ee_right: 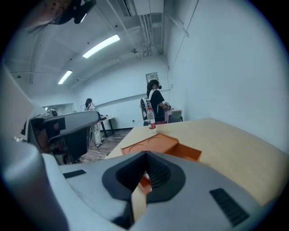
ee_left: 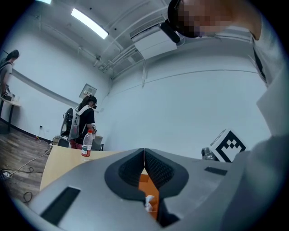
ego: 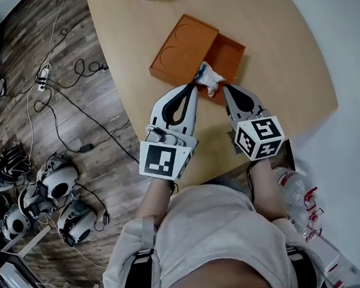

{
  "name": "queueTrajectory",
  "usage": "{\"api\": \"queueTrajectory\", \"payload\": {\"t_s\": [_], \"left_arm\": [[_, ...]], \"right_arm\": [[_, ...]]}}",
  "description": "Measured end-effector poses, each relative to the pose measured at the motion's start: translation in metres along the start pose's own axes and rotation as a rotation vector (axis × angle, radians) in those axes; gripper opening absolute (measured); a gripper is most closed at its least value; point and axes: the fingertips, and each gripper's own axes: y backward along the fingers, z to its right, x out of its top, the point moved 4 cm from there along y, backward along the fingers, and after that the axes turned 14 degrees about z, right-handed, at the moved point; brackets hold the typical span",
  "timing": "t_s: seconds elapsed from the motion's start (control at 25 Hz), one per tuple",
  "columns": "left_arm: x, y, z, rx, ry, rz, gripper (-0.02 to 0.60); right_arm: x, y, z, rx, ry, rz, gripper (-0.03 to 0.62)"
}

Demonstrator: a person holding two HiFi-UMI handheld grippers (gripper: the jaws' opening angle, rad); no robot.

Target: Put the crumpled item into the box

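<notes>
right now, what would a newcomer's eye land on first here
The orange box stands half open on the wooden table, with a white crumpled item at its near edge. The left gripper and the right gripper both point at it from the near side, jaws together.

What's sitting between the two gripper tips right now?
The crumpled white item, at the near edge of the orange box, lies between the tips of the left gripper and the right gripper. The head view shows it.

In the lower centre the right gripper (ee_right: 145, 168) has its jaws closed together. Beyond, mid-frame, an orange box (ee_right: 158, 145) lies on the table (ee_right: 230, 144), with a bottle (ee_right: 151, 120) behind it.
</notes>
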Motion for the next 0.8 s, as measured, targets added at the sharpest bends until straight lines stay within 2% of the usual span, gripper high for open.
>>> {"api": "queueTrajectory", "payload": {"t_s": [0.28,0.8], "left_arm": [[0.023,0.005,0.063,-0.038,-0.052,0.027,0.014],[0.058,0.041,0.158,-0.053,-0.138,0.067,0.014]], "right_arm": [[0.035,0.067,0.005,0.007,-0.018,0.137,0.011],[0.072,0.182,-0.005,0.054,-0.009,0.304,0.011]]}}
